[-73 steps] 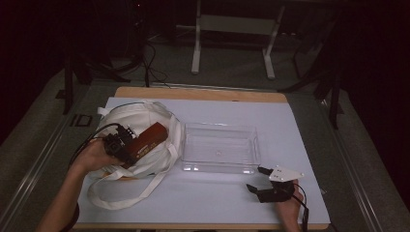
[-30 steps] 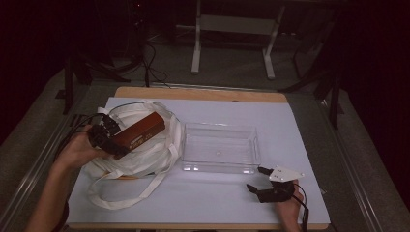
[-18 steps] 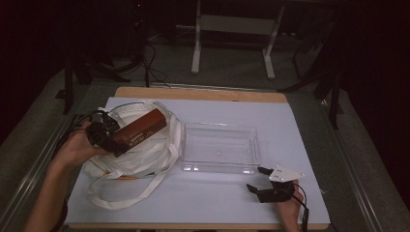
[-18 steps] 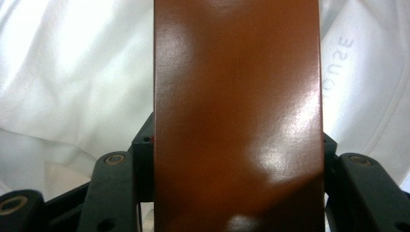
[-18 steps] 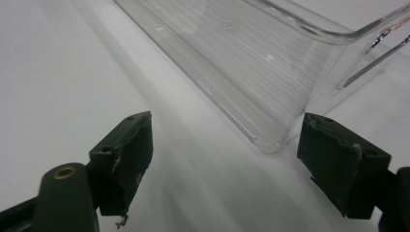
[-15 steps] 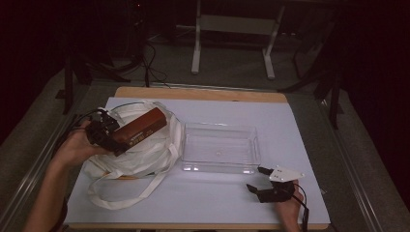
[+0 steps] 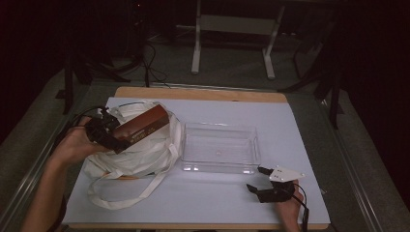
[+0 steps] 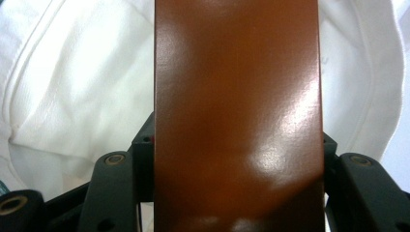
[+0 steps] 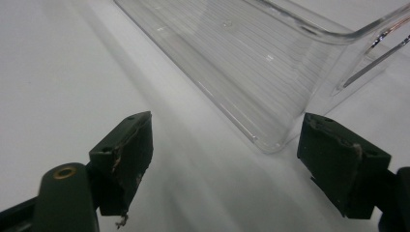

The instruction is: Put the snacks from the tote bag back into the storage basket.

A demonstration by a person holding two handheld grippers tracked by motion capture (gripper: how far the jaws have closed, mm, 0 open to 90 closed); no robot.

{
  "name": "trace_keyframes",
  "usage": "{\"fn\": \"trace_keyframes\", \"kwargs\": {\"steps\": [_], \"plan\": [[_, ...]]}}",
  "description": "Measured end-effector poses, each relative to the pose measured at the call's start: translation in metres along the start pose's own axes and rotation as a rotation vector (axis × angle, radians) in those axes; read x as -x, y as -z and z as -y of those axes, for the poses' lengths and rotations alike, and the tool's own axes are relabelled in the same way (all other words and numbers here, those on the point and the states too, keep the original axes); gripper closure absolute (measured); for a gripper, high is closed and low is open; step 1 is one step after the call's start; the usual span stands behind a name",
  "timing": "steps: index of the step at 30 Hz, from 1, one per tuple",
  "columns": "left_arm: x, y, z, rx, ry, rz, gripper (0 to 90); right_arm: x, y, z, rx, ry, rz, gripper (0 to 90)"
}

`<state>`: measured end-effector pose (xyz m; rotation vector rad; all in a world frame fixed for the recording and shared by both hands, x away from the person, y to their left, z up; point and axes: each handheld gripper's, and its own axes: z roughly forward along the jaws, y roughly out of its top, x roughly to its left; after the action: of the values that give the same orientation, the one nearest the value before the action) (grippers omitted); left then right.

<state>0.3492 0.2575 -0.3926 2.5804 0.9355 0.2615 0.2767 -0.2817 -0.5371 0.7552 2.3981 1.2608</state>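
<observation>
At the left of the worktop (image 7: 212, 203), the left tongs (image 7: 104, 133) are clenched on one end of a glossy brown box (image 7: 142, 127), which they hold lifted above a white cloth tote bag (image 7: 140, 154); the box slants from the tongs up and toward the far right, clear of the worktop surface. In the left gripper view the box (image 8: 237, 111) runs straight up the middle between the two black jaws, each jaw pressed flat against one of its long sides, with the white fabric of the bag (image 8: 72, 87) behind it on both sides. The bag lies crumpled at the left, its long handle looping toward the near edge. Just to the right of the bag sits a clear plastic tray (image 7: 220, 166), empty as far as can be seen. The right tongs (image 7: 263, 180) rest low over the worktop at the near right, just near of the tray's near right corner, with their jaws spread wide and nothing between them. In the right gripper view the two jaws stand well apart over the pale surface, and the tray's corner (image 9: 270, 140) lies just beyond them, closer to the right-hand jaw but not touching it.
</observation>
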Motion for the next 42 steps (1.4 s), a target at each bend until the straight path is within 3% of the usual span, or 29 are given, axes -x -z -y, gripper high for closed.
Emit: {"fn": "trace_keyframes", "kwargs": {"steps": [9, 23, 42], "plan": [[0.008, 0.006, -0.009, 0.009, -0.054, -0.005, 43.9, 0.0, 0.0, 0.0, 0.002, 0.0, -0.001, 20.4], [0.017, 0.011, -0.024, 0.034, -0.095, -0.024, 43.9, 0.0, 0.0, 0.0, 0.002, 0.0, -0.001, 20.4], [0.033, 0.013, -0.054, 0.025, -0.206, -0.008, 44.0, 0.0, 0.0, 0.0, 0.002, 0.0, 0.0, 20.4]]}}
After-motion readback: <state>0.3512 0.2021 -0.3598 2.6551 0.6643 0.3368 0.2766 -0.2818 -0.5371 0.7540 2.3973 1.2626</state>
